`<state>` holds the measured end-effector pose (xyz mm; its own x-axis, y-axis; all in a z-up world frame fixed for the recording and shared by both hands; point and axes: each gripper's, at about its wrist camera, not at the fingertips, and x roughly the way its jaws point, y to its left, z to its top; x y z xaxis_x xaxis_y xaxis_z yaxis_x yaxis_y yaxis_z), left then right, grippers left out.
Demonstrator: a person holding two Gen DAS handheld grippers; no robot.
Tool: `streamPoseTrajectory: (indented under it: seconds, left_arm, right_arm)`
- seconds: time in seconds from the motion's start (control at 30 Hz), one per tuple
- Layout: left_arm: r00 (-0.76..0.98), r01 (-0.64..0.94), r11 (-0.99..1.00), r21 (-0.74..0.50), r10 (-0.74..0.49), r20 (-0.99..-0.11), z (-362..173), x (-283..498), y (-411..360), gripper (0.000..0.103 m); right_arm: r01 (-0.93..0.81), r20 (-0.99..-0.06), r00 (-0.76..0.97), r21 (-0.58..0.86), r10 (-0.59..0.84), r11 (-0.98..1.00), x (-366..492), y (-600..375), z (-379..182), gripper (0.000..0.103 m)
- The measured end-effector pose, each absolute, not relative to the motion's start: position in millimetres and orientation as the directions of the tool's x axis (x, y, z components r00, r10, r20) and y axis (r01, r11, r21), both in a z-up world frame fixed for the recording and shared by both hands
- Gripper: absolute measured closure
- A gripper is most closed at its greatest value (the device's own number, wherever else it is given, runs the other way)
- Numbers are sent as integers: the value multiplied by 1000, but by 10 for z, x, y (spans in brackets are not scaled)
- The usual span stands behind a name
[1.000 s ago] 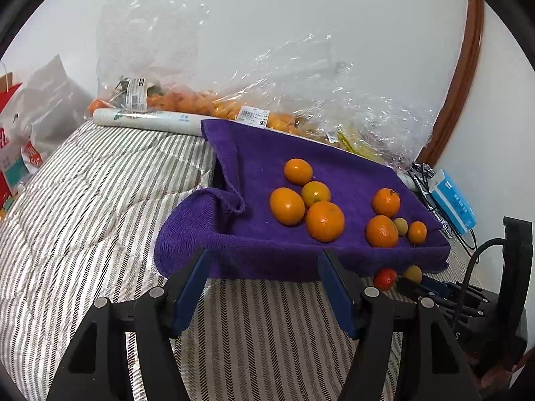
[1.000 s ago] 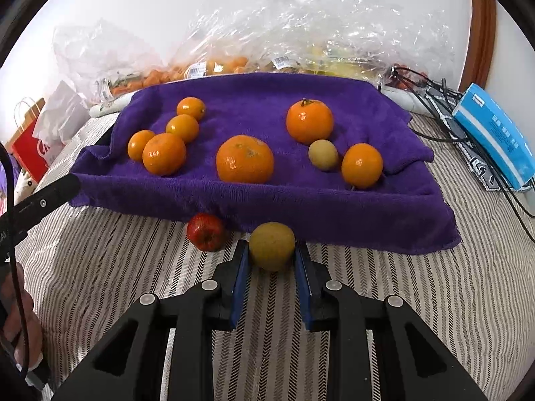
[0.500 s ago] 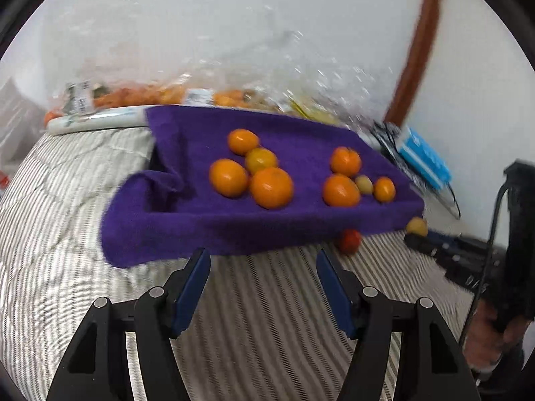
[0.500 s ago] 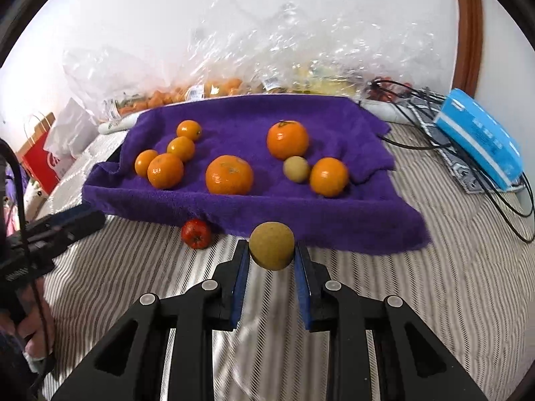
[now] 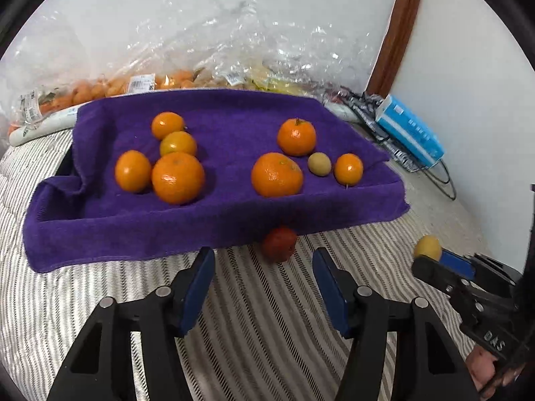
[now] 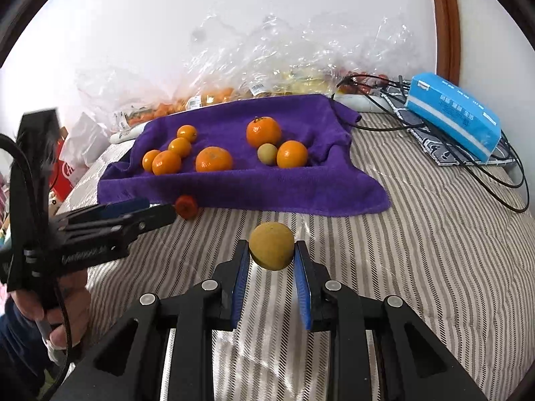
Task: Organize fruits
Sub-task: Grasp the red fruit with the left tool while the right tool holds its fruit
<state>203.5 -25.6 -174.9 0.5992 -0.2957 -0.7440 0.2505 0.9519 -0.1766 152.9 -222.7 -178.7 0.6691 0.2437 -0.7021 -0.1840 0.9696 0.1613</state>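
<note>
A purple towel [image 5: 227, 207] [image 6: 294, 187] lies on the striped bed and holds several oranges [image 5: 177, 177] [image 6: 214, 159] and a small yellow-green fruit [image 5: 319, 163] [image 6: 267, 154]. A small red fruit [image 5: 279, 244] [image 6: 186, 205] lies on the bed at the towel's front edge. My left gripper [image 5: 262, 260] is open and empty, its fingers on either side of the red fruit and just short of it; it also shows in the right wrist view [image 6: 167, 215]. My right gripper [image 6: 271, 250] is shut on a yellow-green fruit [image 6: 271, 245] [image 5: 427, 247] and holds it above the bed.
Clear plastic bags [image 6: 267, 67] with more fruit lie behind the towel against the wall. A blue tissue pack [image 5: 409, 130] [image 6: 454, 113] and black cables [image 6: 468, 163] lie at the right. A white roll [image 5: 43, 125] and a red bag [image 6: 63, 173] are at the left.
My left gripper has swung right and closer to the red fruit. My right gripper has lifted the yellow-green fruit and drawn back from the towel.
</note>
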Motion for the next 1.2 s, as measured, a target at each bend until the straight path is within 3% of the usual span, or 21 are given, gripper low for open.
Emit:
streamPoseTrajectory:
  seconds: [0.07, 0.4, 0.5, 0.63, 0.93, 1.2]
  left_arm:
    - [588, 251, 953, -170, -290, -755, -1777, 2065, -314, 52]
    - [595, 214, 975, -59, -178, -784, -1819, 2150, -549, 56]
    - [603, 190, 982, -19, -132, -787, -1816, 2148, -561, 67]
    - [604, 173, 983, -57, -152, -783, -1806, 2160, -474, 79]
    - [598, 162, 969, -185, -245, -763, -1801, 2157, -296, 79]
    - [609, 141, 963, -228, -266, -747, -1795, 2054, -113, 79]
  right_arm:
    - [-178, -702, 675, 141, 225, 974, 1529, -2245, -1818, 77]
    - [-231, -719, 625, 202, 304, 952, 1593, -2195, -1900, 77]
    - [-232, -723, 614, 218, 316, 948, 1609, -2205, -1922, 77]
    - [-226, -718, 610, 249, 336, 942, 1623, -2253, -1932, 77]
    - [-222, -713, 609, 266, 347, 938, 1634, -2283, -1939, 77]
    - [-222, -708, 610, 278, 356, 934, 1628, -2291, -1933, 77]
